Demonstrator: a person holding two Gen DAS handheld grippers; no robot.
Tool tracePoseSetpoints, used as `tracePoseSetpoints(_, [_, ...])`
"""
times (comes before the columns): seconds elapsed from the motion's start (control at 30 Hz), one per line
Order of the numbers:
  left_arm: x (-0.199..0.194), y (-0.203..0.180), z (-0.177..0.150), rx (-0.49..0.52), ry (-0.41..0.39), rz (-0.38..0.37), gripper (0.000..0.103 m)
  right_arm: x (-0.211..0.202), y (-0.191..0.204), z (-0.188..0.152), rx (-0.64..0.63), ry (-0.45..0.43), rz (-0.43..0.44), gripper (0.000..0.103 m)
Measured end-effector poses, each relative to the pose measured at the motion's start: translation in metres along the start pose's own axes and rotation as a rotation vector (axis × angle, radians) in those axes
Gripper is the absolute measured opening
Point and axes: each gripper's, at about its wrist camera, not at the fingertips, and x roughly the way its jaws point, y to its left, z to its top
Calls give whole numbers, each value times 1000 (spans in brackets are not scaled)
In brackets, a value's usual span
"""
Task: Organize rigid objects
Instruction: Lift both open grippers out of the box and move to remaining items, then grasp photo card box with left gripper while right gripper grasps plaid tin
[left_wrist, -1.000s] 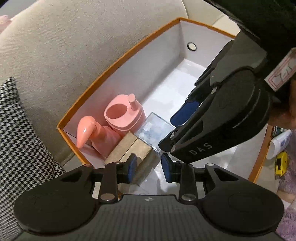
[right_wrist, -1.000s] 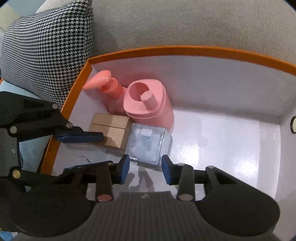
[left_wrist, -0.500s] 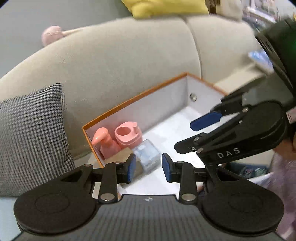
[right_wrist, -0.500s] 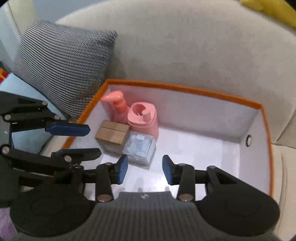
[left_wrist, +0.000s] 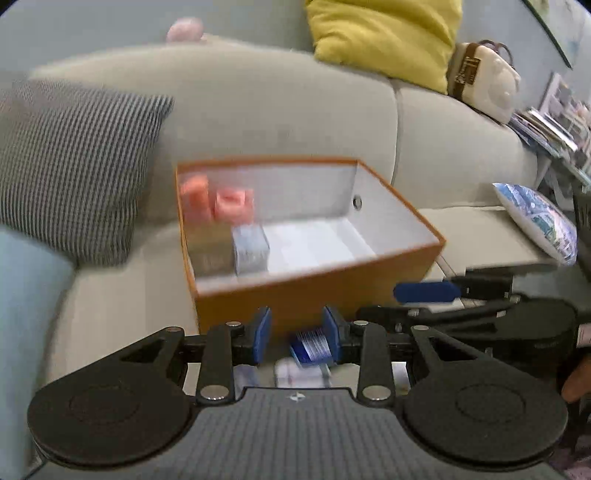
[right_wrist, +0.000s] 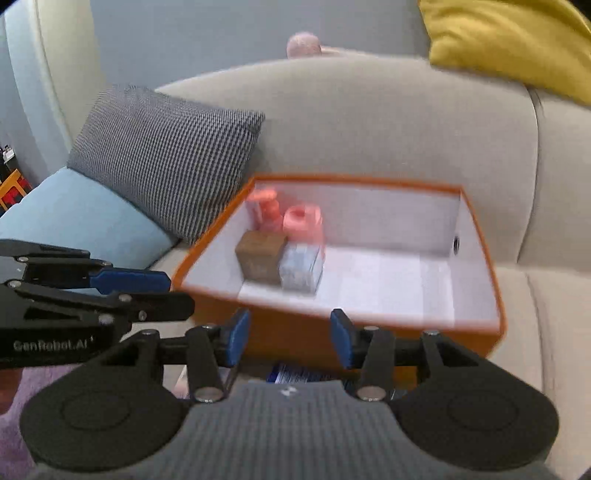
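An orange box (left_wrist: 314, 291) with a white inside sits on the sofa seat; it also shows in the right wrist view (right_wrist: 369, 339). In its left end stand a pink pump bottle (right_wrist: 264, 208), a pink container (right_wrist: 303, 223), a brown box (right_wrist: 260, 254) and a clear box (right_wrist: 301, 267). My left gripper (left_wrist: 297, 334) is open and empty, low in front of the box. My right gripper (right_wrist: 290, 338) is open and empty, beside it. Blue-and-white items (left_wrist: 308, 347) lie below the box front, partly hidden.
A houndstooth pillow (right_wrist: 166, 158) and a light blue cushion (right_wrist: 74, 221) lie left of the box. A yellow pillow (left_wrist: 384, 33), a white bag (left_wrist: 484, 79) and a patterned cushion (left_wrist: 535, 218) are to the right.
Both grippers have pulled back out of the box and down in front of it. The right gripper's jaws have opened wider. The items in the box have not moved.
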Motion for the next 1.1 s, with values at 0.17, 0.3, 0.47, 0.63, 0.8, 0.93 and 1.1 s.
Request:
tracePoseSetpoints(0.17, [15, 13, -29, -85, 65, 15, 39, 13, 4, -37, 37, 105, -6, 51])
tracePoseSetpoints(0.3, [27, 36, -40, -206, 108, 17, 39, 35, 3, -53, 78, 187, 0, 52])
tracePoseSetpoints(0.47, [36, 59, -53, -288, 128, 38, 39, 60, 8, -62, 71, 242, -8, 52])
tracePoseSetpoints(0.63, [41, 72, -62, -366, 158, 8, 42, 73, 5, -69, 106, 292, -2, 55])
tracePoseSetpoints(0.8, [49, 70, -58, -357, 182, 9, 51, 81, -2, -72, 146, 316, 0, 60])
tracePoseSetpoints(0.93, [56, 74, -55, -396, 189, 58, 55, 89, -6, -71, 185, 331, 21, 59])
tracePoseSetpoints(1.1, [71, 78, -53, -417, 237, 131, 56, 104, -6, -69, 214, 363, 28, 58])
